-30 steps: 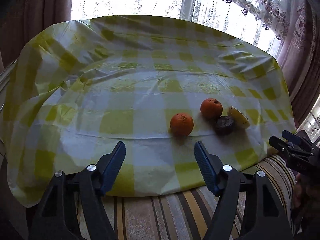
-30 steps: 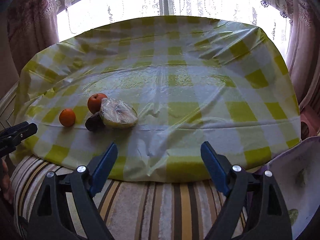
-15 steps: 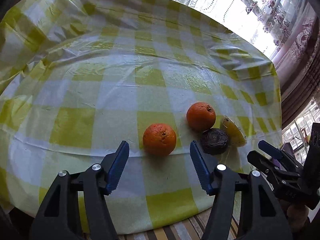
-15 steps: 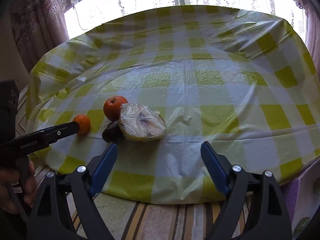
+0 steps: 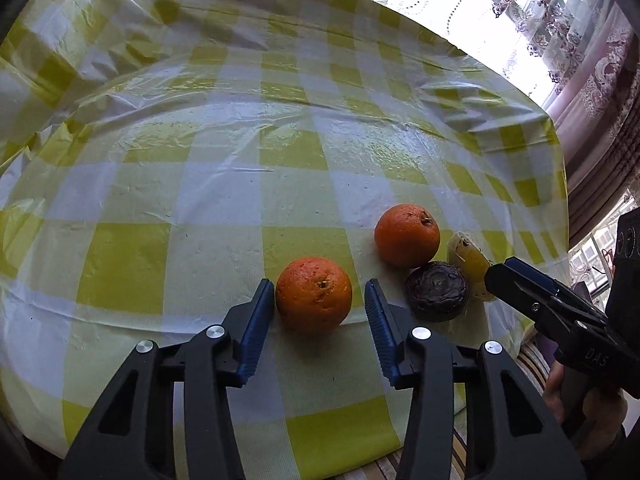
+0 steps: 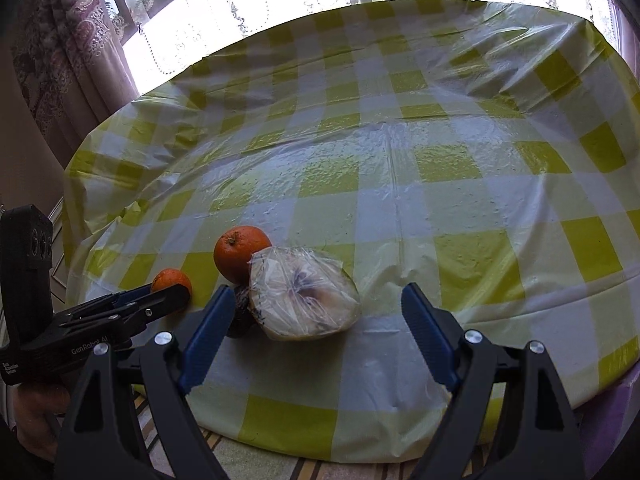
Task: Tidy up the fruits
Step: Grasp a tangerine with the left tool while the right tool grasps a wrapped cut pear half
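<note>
**Near orange bracketed at the surface edge, little margin behind**

The left gripper [image 5: 319,298] stands wide around the near orange [image 5: 314,294]: its left pad looks to be touching or just beside the peel, while its right pad stands apart with a clear gap. If the fingers close unevenly, I judge the round fruit could roll away from the first pad, or squirt forward, since only the tips reach past its middle. The orange sits close to the near rim of the surface [image 5: 160,184], where the checked plastic tablecloth [image 5: 328,432] drops over the edge, so a backward nudge could send it off toward the striped seat below.

The right gripper [image 6: 318,310] is also spread wide and holds nothing, with the plastic-wrapped cut fruit [image 6: 304,300] lying between its fingers and nearer the left one. Its left finger stands just in front of the dark round fruit [image 5: 436,290], which touches or nearly touches the wrapped piece. The film looks slippery and loose, so a grip there could slide or catch only plastic. The two grippers work close together; crossing paths could knock the far orange [image 5: 406,236], just behind the dark fruit.

Beyond the cluster the cloth lies wrinkled but bare to the far edge by the lace-curtained window [image 6: 256,0], giving ample room to carry or set fruit forward and to either side.
</note>
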`<state>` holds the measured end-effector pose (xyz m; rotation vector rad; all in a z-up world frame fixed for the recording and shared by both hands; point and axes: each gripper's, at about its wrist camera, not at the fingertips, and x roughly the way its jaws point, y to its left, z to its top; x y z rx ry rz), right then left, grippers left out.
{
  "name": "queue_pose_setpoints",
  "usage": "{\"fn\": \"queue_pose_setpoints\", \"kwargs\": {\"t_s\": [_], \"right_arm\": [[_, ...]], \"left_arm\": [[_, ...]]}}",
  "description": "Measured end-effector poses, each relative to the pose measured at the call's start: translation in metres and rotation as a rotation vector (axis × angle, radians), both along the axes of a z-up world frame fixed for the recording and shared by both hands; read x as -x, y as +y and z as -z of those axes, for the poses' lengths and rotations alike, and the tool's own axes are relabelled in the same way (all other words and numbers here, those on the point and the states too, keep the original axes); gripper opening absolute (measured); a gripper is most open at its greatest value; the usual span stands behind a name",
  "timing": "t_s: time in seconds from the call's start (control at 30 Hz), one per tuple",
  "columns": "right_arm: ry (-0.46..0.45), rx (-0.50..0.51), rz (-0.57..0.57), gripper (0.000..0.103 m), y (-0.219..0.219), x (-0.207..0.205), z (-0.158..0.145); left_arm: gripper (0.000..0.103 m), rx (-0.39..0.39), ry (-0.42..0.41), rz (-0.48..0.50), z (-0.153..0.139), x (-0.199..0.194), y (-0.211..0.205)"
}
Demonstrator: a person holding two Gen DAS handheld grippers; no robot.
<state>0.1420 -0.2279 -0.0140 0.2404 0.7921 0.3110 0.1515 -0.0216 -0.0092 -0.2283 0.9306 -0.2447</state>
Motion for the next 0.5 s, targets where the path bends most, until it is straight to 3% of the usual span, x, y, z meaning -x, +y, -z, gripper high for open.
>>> {"fn": "queue_pose_setpoints", "kwargs": {"t_s": [0.1, 0.43, 0.5], "right_arm": [[0.012, -0.017, 0.001, 0.085, 0.000, -0.006, 0.002], [0.069, -0.086, -0.010, 0.077, 0.001, -0.023, 0.013], [0.072, -0.084, -0.029, 0.061, 0.003, -0.023, 0.013]], "left_arm": [[0.035, -0.021, -0.005, -0.005, 0.000, -0.002, -0.002], [0.034, -0.037, -0.017, -0.009, 0.001, -0.002, -0.003], [0.033, -0.041, -0.018, -0.010, 0.000, 0.000, -0.004]]}}
